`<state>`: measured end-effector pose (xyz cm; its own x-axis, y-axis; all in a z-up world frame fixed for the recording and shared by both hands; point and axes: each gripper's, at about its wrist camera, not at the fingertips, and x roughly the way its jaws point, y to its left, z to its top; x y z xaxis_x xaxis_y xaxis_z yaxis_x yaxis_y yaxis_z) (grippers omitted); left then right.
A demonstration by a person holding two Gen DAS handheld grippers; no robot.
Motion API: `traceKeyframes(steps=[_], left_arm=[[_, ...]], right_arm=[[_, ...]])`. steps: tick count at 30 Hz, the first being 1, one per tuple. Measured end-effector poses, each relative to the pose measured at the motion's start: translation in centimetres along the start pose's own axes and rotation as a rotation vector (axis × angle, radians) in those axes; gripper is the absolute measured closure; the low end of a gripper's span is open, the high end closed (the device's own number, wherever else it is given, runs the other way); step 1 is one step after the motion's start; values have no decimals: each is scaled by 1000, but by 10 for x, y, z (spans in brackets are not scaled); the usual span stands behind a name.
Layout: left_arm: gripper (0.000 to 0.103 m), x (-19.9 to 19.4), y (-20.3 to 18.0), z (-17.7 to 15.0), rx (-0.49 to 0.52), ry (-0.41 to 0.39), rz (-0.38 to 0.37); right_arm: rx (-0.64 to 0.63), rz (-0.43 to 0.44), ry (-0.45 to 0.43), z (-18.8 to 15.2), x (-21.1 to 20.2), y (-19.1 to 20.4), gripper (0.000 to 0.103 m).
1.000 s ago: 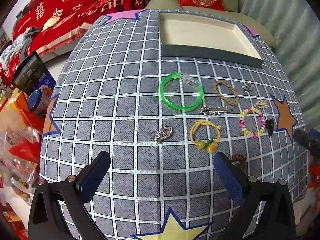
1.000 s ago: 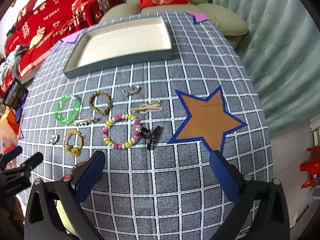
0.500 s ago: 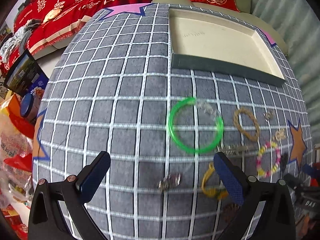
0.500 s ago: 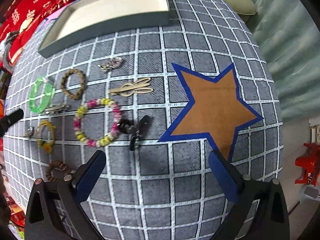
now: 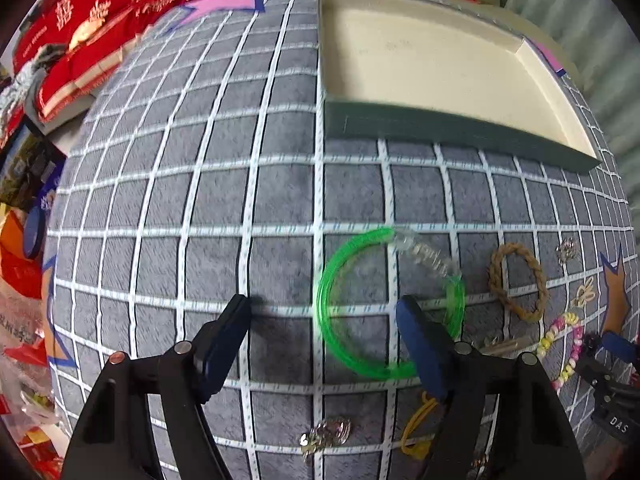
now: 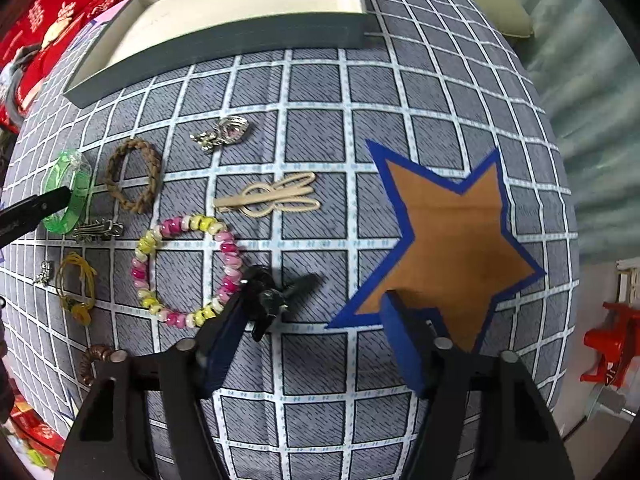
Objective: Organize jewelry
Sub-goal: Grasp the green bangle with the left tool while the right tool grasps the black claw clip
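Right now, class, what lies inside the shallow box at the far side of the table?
The box shows only its bare cream floor; no jewelry lies in it. In the right wrist view its near wall hides a strip of that floor, and both views crop its far end.

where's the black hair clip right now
In the right wrist view the black hair clip lies on the checked cloth, touching the pink-and-yellow bead bracelet, left of the orange star.

Two wrist-mounted fisheye cameras look steeply down, close over a grid-patterned tablecloth [image 5: 160, 200]. The left view sits above the green bangle [image 5: 390, 306], the right view farther right beside the orange star [image 6: 452, 248]. Both take in the tray [image 6: 224, 40], bangle and beaded bracelet [image 6: 186, 272].
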<state>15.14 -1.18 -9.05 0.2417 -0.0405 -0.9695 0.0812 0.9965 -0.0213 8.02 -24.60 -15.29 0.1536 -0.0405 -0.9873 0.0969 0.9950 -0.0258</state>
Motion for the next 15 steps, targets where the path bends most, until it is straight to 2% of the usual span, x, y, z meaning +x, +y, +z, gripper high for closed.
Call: traceKeyframes(steps=[1, 2, 3, 4, 5, 6, 7, 8, 15], left_arm=[[21, 1, -1, 2, 6, 0, -2], [27, 0, -3, 2, 12, -6, -5], [31, 0, -4, 3, 21, -14, -9], [42, -2, -9, 2, 29, -17, -12], [57, -4, -14, 2, 43, -24, -18], [64, -6, -18, 3, 59, -29, -18], [78, -5, -22, 5, 69, -27, -19], [87, -5, -24, 7, 75, -23, -27], [87, -13, -23, 8, 39, -15, -87]], right_arm=[[-9, 2, -5, 2, 0, 5, 48], [-16, 1, -4, 4, -5, 14, 60], [-20, -2, 2, 6, -5, 16, 65], [-17, -4, 5, 8, -12, 18, 65], [-11, -1, 6, 9, -16, 23, 65], [-4, 0, 8, 8, -19, 24, 65], [7, 2, 9, 10, -20, 23, 65], [19, 9, 12, 12, -21, 22, 65], [91, 72, 6, 23, -34, -4, 65]])
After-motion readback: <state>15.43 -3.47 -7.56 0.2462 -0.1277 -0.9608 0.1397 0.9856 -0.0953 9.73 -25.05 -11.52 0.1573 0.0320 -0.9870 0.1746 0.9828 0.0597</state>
